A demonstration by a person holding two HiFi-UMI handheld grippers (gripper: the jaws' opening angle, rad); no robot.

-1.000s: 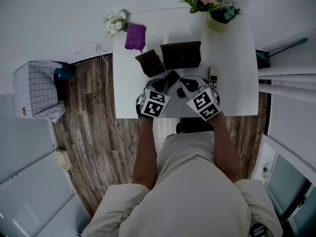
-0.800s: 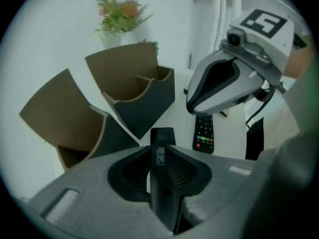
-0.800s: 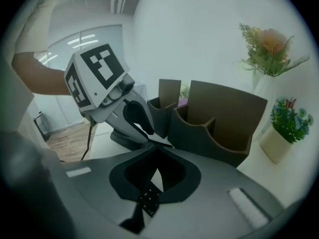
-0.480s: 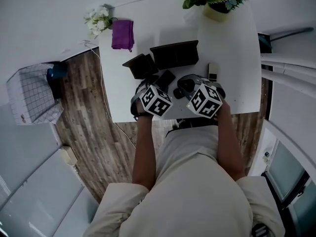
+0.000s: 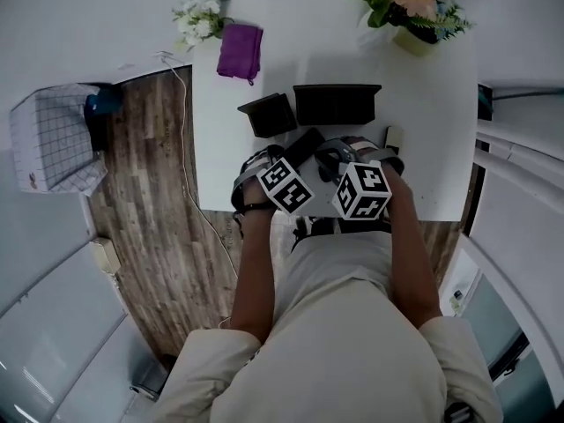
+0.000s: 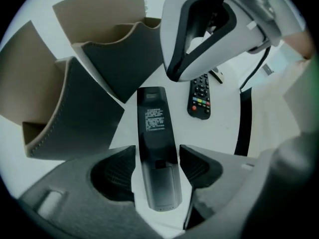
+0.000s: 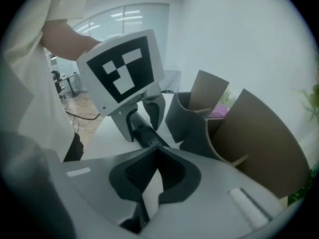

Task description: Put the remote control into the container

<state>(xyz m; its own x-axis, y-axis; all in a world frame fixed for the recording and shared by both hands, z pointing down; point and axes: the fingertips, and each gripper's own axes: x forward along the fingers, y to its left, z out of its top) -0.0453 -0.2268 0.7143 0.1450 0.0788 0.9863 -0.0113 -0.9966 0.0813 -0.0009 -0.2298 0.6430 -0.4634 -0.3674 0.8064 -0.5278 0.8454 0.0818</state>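
A long black remote (image 6: 155, 133) lies face down on the white table (image 5: 432, 104), its far end toward the dark containers. My left gripper (image 6: 157, 167) points straight down over it. Its jaws have just been opening and stand open, one pad on each side of the remote's near end without pressing it. In the head view the remote (image 5: 305, 143) shows just beyond the left gripper (image 5: 289, 176). The small container (image 5: 267, 115) and the wide container (image 5: 337, 104) stand behind it. My right gripper (image 7: 153, 172) is shut on nothing, hovering beside the left one (image 7: 124, 71).
A second black remote with coloured buttons (image 6: 200, 95) lies to the right of the first. A pale remote (image 5: 393, 137) lies near the right gripper (image 5: 354, 173). A purple cloth (image 5: 240, 51), white flowers (image 5: 198, 14) and a potted plant (image 5: 414, 7) sit at the table's far side.
Both grippers have sunk toward the table and rolled, their marker cubes now turned differently. The left gripper has come down over the near end of the black remote.
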